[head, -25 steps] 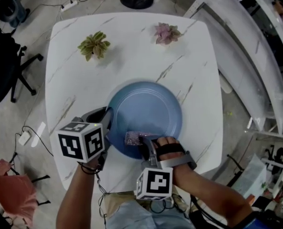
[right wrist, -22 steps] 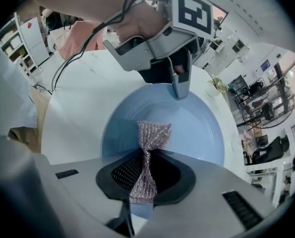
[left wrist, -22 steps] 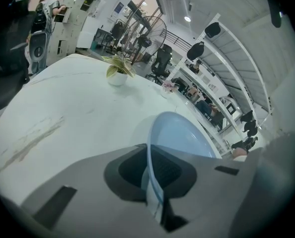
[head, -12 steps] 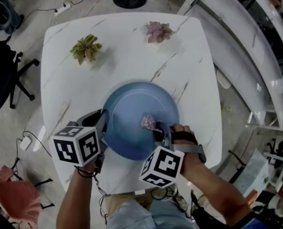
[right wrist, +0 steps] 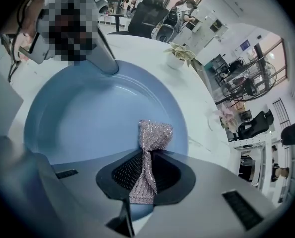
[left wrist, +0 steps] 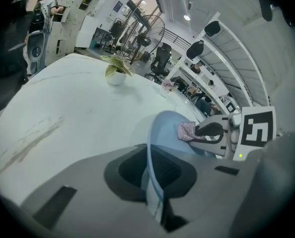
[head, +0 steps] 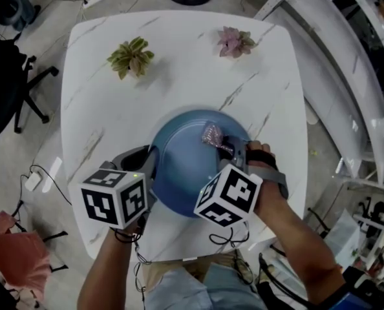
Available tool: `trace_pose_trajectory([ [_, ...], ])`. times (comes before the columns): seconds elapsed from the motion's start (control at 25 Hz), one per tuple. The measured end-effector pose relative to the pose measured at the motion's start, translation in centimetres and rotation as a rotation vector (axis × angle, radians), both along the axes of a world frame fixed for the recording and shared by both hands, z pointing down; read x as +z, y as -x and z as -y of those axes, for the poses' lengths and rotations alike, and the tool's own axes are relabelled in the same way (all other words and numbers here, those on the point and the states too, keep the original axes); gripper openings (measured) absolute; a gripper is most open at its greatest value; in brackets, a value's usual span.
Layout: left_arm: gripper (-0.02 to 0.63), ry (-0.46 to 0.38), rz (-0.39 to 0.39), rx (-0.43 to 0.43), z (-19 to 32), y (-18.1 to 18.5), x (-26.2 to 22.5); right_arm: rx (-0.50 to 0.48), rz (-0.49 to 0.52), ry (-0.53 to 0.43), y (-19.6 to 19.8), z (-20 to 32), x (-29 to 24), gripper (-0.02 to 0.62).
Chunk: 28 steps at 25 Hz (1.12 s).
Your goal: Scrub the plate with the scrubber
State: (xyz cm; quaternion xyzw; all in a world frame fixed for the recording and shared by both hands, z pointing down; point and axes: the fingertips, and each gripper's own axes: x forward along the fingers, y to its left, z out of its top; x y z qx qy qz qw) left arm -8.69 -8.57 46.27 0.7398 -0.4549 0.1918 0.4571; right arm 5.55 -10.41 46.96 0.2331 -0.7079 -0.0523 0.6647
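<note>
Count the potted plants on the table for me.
2. A green plant stands at the table's far left and a pink plant at its far right, both beyond the plate. None looks hidden.

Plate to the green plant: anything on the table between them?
Nothing. The head view shows only bare marble table between the blue plate and the green plant.

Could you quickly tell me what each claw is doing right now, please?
Left claw: shut on the plate rim.
Right claw: shut on the scrubber.
</note>
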Motion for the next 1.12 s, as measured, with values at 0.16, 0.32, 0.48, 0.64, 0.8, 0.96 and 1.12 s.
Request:
trace_pose_trajectory([
  [0.16,0.017,0.002,0.000,0.000,0.0,0.0,0.0,-0.031,-0.025,-0.015,0.8,0.5,0.0,0.072],
  [0.32,0.017,0.003,0.000,0.000,0.0,0.1,0.1,-0.045,-0.027,-0.028,1.2,0.4,0.0,0.072],
  [0.48,0.017,0.004,-0.003,0.001,0.1,0.0,0.1,-0.052,0.018,-0.046,2.9,0.4,-0.2,0.072],
  [0.64,0.017,0.004,-0.001,0.000,0.0,0.1,0.1,-0.092,0.058,-0.052,5.2,-0.3,-0.2,0.071],
  [0.8,0.017,0.001,0.001,-0.001,0.0,0.1,0.1,-0.162,0.078,-0.056,7.2,-2.4,-0.3,0.072],
  [0.96,0.017,-0.002,0.002,-0.003,0.1,0.1,0.1,-0.222,0.087,-0.049,7.7,-4.9,-0.3,0.072],
  [1.12,0.017,-0.004,0.004,-0.008,0.1,0.2,0.1,-0.249,0.103,-0.019,7.2,-7.3,-0.4,0.072],
])
